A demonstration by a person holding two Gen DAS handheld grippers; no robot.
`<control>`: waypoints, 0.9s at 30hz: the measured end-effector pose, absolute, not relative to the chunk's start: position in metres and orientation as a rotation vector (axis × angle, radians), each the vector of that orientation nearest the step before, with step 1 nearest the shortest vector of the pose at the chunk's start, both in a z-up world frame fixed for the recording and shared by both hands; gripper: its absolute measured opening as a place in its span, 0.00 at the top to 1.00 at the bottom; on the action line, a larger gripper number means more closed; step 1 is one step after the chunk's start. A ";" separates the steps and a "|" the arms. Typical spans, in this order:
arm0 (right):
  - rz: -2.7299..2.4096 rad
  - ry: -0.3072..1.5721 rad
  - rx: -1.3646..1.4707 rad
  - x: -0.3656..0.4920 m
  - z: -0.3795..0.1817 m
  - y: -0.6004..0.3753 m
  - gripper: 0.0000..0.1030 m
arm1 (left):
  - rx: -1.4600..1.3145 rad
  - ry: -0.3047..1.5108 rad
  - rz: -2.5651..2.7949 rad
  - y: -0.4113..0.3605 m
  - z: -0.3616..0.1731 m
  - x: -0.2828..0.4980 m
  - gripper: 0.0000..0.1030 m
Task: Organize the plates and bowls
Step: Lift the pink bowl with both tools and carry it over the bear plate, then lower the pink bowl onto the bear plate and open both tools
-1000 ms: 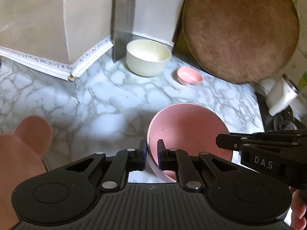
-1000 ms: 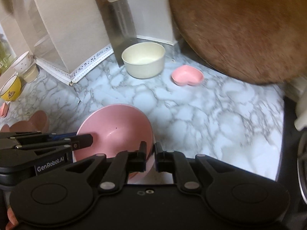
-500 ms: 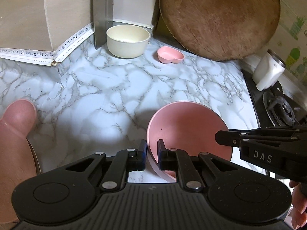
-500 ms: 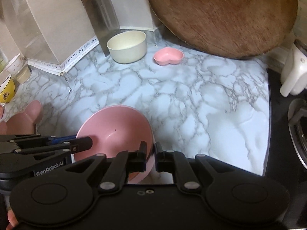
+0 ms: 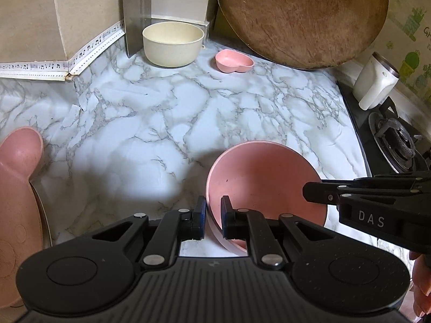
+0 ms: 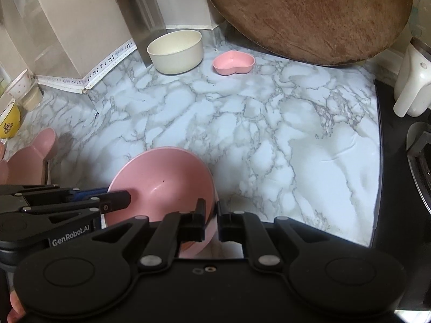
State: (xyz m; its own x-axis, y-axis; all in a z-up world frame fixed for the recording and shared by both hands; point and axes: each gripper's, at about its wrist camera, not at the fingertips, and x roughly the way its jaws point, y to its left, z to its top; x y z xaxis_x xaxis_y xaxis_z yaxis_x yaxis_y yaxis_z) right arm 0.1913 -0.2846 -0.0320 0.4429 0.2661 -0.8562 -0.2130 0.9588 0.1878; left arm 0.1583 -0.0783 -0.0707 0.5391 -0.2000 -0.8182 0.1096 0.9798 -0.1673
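A large pink bowl (image 5: 265,177) is held above the marble counter by both grippers. My left gripper (image 5: 213,219) is shut on its left rim. My right gripper (image 6: 211,222) is shut on its right rim; the bowl also shows in the right wrist view (image 6: 161,181). A cream bowl (image 5: 173,43) and a small pink heart-shaped dish (image 5: 233,61) sit at the back of the counter. A pink bear-eared plate (image 5: 16,177) lies at the left, also in the right wrist view (image 6: 29,158).
A big round wooden board (image 5: 301,16) leans on the back wall. A cleaver (image 5: 132,13) stands next to the cream bowl. A white jug (image 5: 374,83) and a gas hob (image 5: 396,140) are at the right. Cups, one yellow (image 6: 9,121), stand at far left.
Both grippers with the pink bowl have drawn back from the rear wall toward the counter's front. The cream bowl and heart dish now look farther away.
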 end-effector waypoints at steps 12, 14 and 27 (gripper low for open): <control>0.295 1.092 0.087 0.192 -0.035 -0.289 0.89 | -0.090 0.985 -0.197 -0.080 -0.071 0.157 0.90; 0.294 1.094 0.099 0.191 -0.035 -0.289 0.88 | -0.096 0.990 -0.199 -0.078 -0.071 0.157 0.90; 0.281 1.056 0.114 0.192 -0.017 -0.299 0.80 | -0.147 0.946 -0.190 -0.061 -0.054 0.155 0.90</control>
